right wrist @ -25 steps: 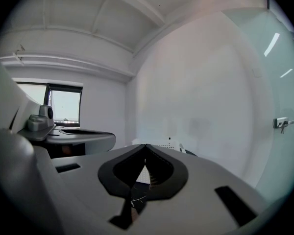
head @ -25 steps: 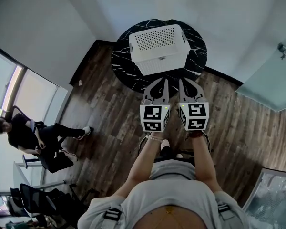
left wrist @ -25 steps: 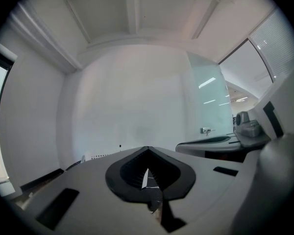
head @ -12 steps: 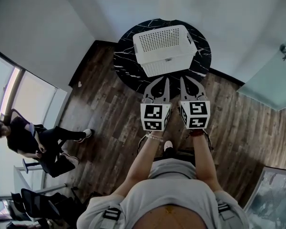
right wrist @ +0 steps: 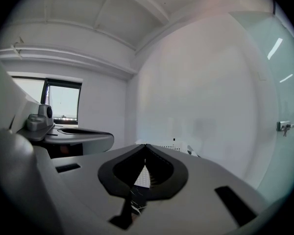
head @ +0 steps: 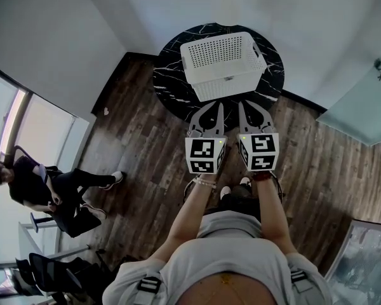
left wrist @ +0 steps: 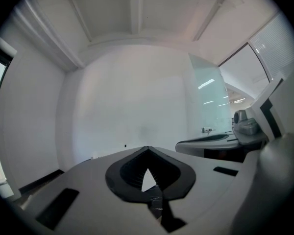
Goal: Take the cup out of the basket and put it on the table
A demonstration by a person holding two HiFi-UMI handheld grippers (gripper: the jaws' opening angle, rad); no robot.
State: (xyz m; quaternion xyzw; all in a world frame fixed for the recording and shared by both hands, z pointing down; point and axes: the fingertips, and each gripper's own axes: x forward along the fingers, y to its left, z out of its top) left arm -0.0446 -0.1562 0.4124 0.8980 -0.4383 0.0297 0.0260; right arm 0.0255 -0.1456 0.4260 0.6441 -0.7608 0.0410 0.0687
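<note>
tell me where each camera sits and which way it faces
Head view: on the person's head, facing steeply down at the basket on the round table; shows torso, forearms, left gripper, right gripper.
Left gripper view: on the left gripper, facing along its shut fingers to a white wall; right gripper at the right.
Right gripper view: likewise on the right gripper; left gripper at the left.
Shared: all three catch the basket.

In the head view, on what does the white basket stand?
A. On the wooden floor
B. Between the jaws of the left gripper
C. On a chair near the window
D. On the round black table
D: the white basket rests on the round black table, whose dark veined top shows to the left and right of it.
</note>
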